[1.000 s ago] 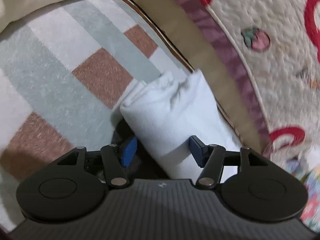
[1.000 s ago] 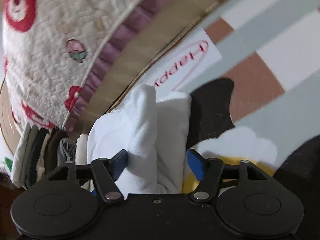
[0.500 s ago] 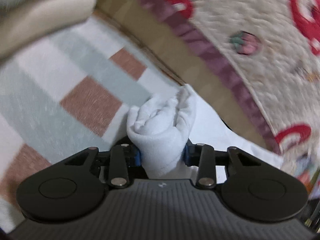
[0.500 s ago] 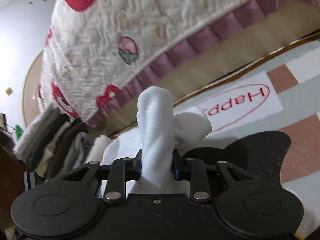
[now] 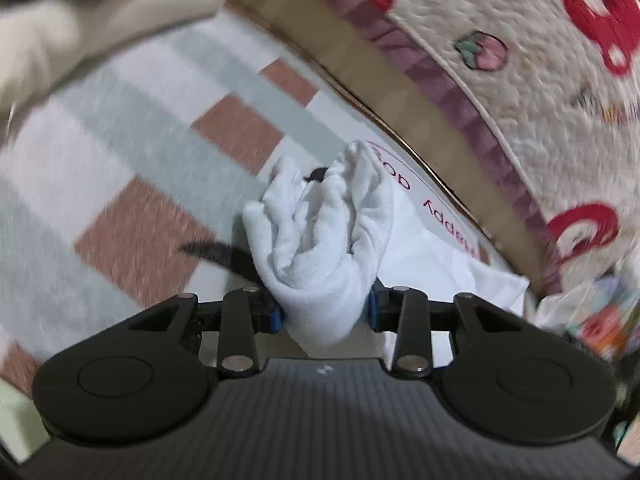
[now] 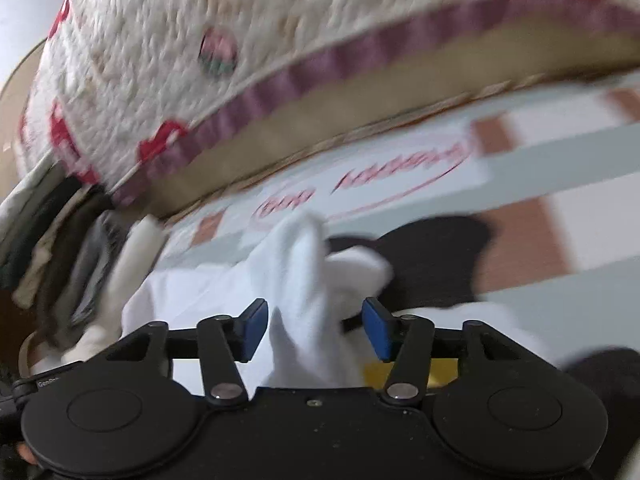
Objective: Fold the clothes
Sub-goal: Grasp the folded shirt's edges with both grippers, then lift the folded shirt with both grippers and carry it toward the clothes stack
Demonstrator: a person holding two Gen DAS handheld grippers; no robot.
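both views are smeared by motion blur. a bunched white garment (image 5: 326,240) is pinched by the left tool (image 5: 325,312), whose pads are mostly hidden by the cloth. in the right view the same garment (image 6: 304,280) stands between the pads of the right tool (image 6: 314,330), which are opening and are seen clear of it. below lies a checked rug (image 5: 132,168), its lettering partly covered; beside it is a quilt (image 6: 240,32). a clothes pile (image 6: 60,248) is cut off at the edge.
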